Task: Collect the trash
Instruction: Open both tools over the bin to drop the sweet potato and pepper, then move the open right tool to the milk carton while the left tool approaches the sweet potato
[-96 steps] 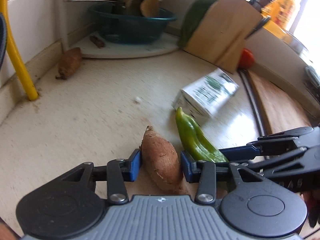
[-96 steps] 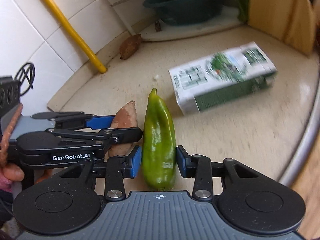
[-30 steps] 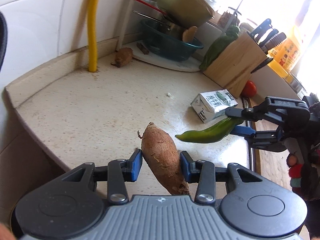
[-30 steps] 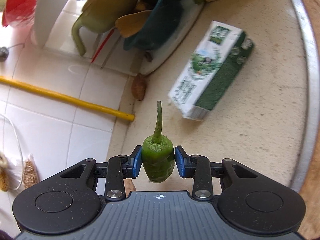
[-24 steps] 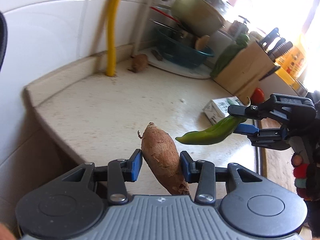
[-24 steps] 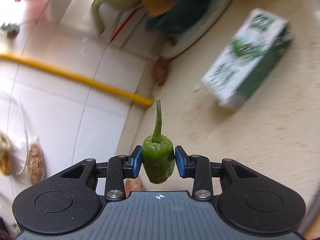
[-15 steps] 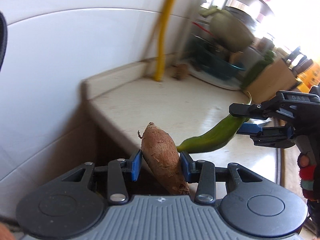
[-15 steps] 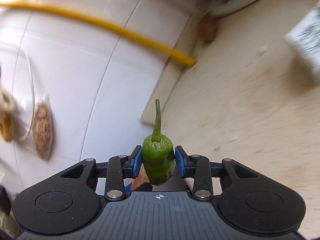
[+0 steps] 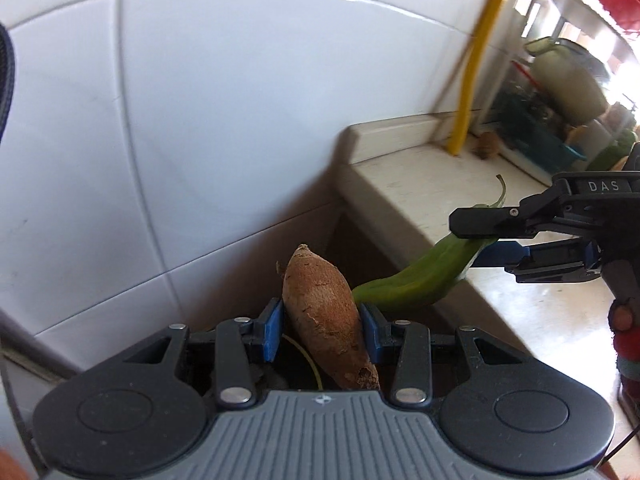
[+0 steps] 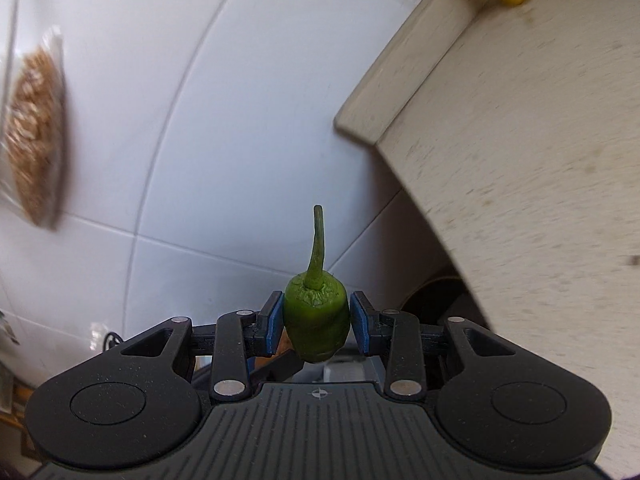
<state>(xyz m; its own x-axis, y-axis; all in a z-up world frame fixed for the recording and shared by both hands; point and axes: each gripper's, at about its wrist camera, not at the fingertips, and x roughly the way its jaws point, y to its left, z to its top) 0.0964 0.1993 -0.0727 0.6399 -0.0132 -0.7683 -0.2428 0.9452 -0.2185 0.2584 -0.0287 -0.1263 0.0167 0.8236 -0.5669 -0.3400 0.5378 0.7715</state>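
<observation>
- The sweet potato (image 9: 326,320) sits clamped between the left gripper (image 9: 322,330) pads, long axis pointing forward along the fingers, held in the air off the countertop's (image 9: 420,196) end edge.
- The green pepper (image 10: 315,320) is pinched in the right gripper (image 10: 316,322), stem forward; its tip nearly touches the sweet potato.
- Judging by the dark gap below that end edge, both loads likely drop there; no bin is clearly visible.
</observation>
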